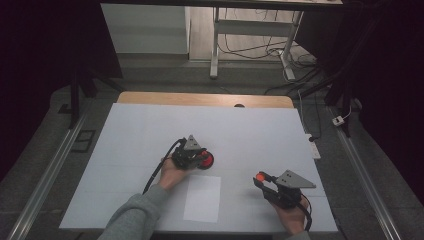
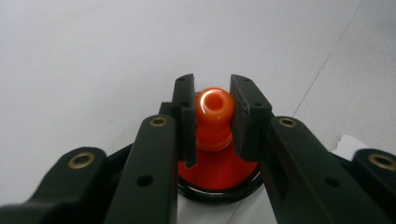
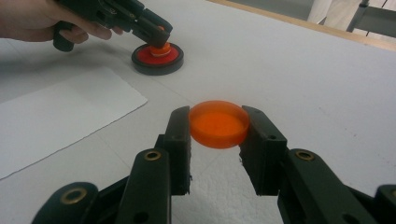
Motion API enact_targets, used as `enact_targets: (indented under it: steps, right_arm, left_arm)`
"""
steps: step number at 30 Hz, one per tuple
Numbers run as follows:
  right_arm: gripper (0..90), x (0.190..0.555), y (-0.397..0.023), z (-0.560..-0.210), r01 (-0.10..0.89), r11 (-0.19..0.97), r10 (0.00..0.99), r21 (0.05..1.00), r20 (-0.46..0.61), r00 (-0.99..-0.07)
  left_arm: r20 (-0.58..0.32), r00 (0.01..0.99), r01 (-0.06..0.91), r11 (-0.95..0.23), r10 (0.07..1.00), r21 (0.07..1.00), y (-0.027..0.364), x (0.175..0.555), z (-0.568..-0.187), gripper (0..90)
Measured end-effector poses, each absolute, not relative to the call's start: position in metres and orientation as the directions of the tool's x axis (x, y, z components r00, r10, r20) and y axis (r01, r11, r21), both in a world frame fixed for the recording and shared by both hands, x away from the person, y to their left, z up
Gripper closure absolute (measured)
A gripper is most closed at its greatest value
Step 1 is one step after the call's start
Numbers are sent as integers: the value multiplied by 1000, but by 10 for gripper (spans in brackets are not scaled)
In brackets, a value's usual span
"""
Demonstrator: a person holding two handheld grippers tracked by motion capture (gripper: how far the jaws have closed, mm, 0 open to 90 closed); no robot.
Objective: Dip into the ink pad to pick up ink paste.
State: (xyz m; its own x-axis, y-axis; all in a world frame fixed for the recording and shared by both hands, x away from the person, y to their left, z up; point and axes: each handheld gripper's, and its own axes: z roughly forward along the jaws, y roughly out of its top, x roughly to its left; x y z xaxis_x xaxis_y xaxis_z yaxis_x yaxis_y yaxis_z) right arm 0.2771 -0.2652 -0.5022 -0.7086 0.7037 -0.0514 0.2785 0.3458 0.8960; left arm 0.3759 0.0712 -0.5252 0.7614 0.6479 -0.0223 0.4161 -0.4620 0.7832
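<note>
White foam sheeting covers my desk (image 1: 150,130), with dark floor and cables beyond its far edge.

My left gripper (image 2: 212,105) is clenched on the orange knob (image 2: 214,116) that stands up from a red disc in a black ring base (image 2: 219,189); in the high view that base (image 1: 205,160) sits near the middle of the desk. My right gripper (image 3: 217,126) is clamped across the rim of an orange cap (image 3: 218,123), held off the surface toward the near right corner (image 1: 260,176). A white paper sheet (image 1: 202,198) lies by the near edge between my hands.

I think the risks are these. The cap is gripped at its curved sides only, so any twist could squirt it out and send it rolling off the desk. If I pull the knob off-axis, the base may tip or drag along. Bringing the cap over tilted could jam it on the knob.
</note>
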Motion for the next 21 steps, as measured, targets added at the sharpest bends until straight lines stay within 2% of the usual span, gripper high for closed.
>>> enact_targets:
  steps: [11,21]
  right_arm:
    - [640,275,-264,-501,270,347,702,898,-58,-709]
    - [640,276,-264,-501,269,351,703,897,-62,-708]
  left_arm:
    - [-37,795,337,-390,606,857,89,354,-495,726]
    - [-64,808,325,-354,585,877,101,338,-485,726]
